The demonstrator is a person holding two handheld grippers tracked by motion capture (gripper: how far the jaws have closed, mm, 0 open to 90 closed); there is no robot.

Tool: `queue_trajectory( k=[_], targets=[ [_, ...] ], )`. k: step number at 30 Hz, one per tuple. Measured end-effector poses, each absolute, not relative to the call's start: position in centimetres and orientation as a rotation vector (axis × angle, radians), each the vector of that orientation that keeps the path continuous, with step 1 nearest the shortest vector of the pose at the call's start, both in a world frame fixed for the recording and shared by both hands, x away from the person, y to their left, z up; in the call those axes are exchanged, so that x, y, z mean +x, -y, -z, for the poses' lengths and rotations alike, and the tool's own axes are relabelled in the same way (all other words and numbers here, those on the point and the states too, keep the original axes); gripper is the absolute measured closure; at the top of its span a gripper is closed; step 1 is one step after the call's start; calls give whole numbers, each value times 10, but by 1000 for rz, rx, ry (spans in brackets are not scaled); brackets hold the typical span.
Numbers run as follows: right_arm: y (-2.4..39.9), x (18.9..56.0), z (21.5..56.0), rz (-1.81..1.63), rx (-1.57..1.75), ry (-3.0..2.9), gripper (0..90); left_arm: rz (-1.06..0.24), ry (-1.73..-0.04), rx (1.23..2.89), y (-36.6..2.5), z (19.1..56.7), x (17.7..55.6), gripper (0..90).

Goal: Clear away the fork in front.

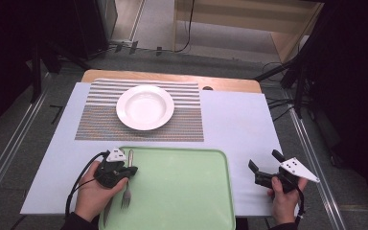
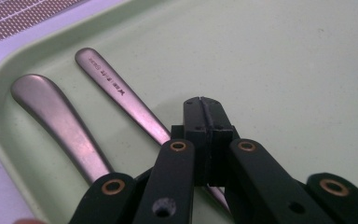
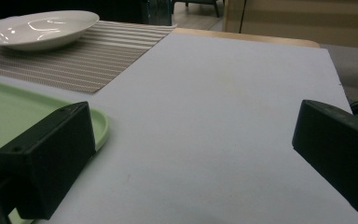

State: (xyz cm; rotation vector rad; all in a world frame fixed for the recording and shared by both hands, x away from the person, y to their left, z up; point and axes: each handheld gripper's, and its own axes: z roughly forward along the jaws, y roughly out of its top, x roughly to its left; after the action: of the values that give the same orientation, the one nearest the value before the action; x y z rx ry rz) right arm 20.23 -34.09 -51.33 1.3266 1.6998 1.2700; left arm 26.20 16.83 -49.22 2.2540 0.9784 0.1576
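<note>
My left gripper (image 2: 204,105) has its jaws pressed together, empty, just above the dull steel fork handle (image 2: 121,95) on the pale green plastic tray (image 2: 284,60); a second steel handle (image 2: 58,116) lies beside it. I judge I'm lining up a pick, so these fingers must open and straddle the handle. My right gripper (image 3: 191,154) hangs wide apart, empty, over the light blue table cover (image 3: 223,93).

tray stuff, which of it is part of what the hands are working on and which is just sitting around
In the job:
- fork, left gripper shut just over its handle
- knife beside it
- green tray holding both

Lying about:
- white plate
- striped placemat
- right gripper, open over bare table
</note>
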Motion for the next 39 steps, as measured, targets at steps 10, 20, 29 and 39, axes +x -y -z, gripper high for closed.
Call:
queue_trajectory(
  k=[10, 20, 29, 39],
  targets=[
    [341, 203, 514, -1271, 1323, -1697, 0, -115, -963, 2160, -182, 486, 255, 861],
    [340, 202, 513, -1267, 1333, -1697, 0, -117, -920, 2071, -187, 473, 255, 481],
    [341, 203, 513, -1271, 1322, -1695, 0, -97, -918, 2040, -190, 462, 260, 95],
    [341, 201, 512, -1280, 1327, -1692, 0, -143, -908, 2025, -195, 456, 269, 0]
  ],
)
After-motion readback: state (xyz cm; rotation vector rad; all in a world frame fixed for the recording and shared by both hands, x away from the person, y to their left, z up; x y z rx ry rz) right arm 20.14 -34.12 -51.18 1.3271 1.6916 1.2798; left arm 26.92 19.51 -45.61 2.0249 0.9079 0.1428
